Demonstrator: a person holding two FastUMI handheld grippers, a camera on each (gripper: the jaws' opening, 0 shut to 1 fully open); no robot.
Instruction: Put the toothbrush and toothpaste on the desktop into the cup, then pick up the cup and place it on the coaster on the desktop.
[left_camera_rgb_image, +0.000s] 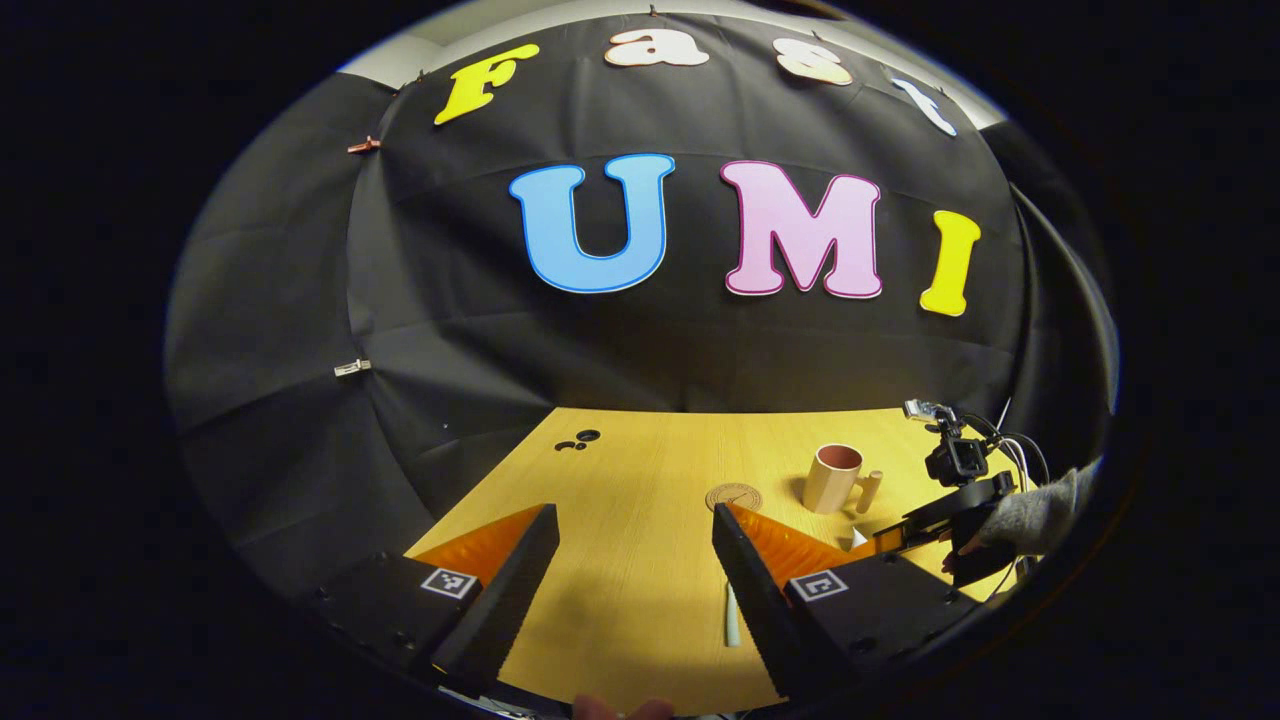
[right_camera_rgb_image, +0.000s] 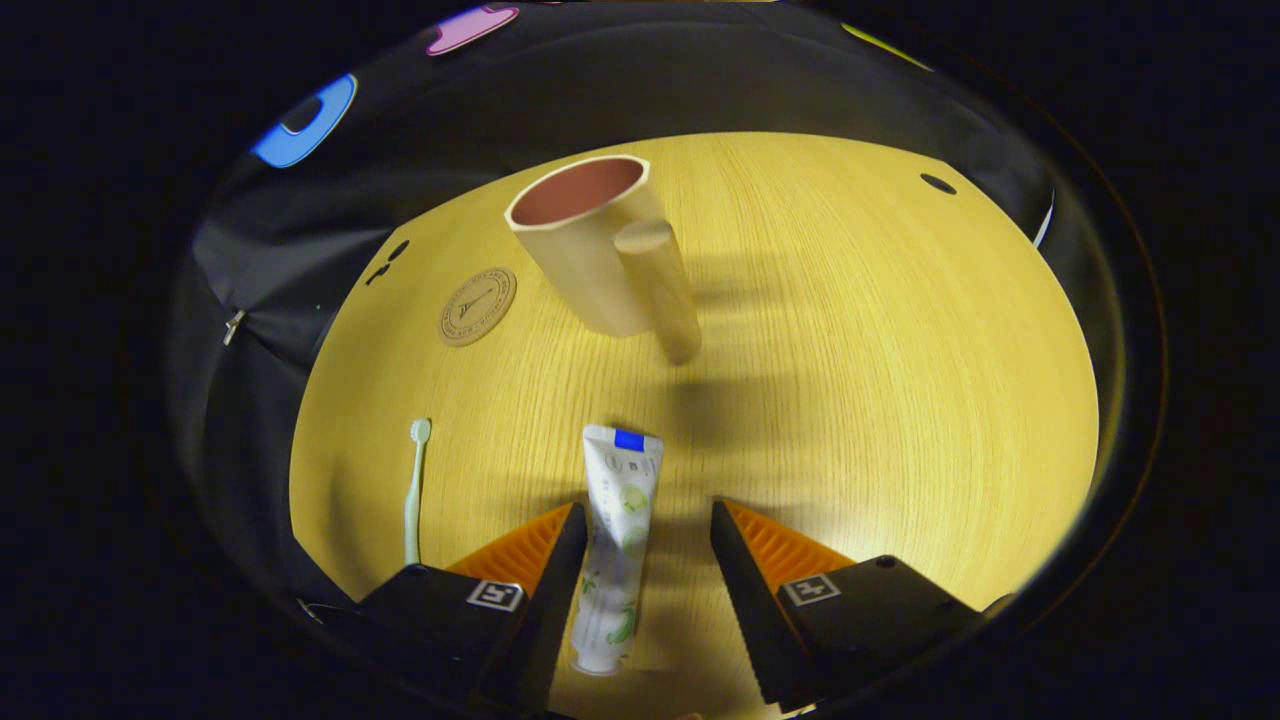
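In the right gripper view, a white toothpaste tube (right_camera_rgb_image: 620, 530) with green print lies flat on the wooden desktop (right_camera_rgb_image: 850, 400). My right gripper (right_camera_rgb_image: 645, 520) is open, its fingers on either side of the tube's lower half without pressing it. A pale toothbrush (right_camera_rgb_image: 414, 490) lies to the left. Farther off stands the beige cup (right_camera_rgb_image: 590, 245) with a reddish inside and a stick handle, and the round coaster (right_camera_rgb_image: 477, 306) lies left of it. My left gripper (left_camera_rgb_image: 634, 515) hangs open above the desktop with nothing between its fingers. Beyond it are the coaster (left_camera_rgb_image: 733, 496), the cup (left_camera_rgb_image: 835, 478) and part of the toothbrush (left_camera_rgb_image: 732, 615).
The right gripper (left_camera_rgb_image: 885, 542) with its camera is low over the desk at the right, held by a hand in a grey sleeve (left_camera_rgb_image: 1040, 510). Small dark holes (left_camera_rgb_image: 578, 440) mark the far left of the desktop. Black cloth walls close the booth behind and at the sides.
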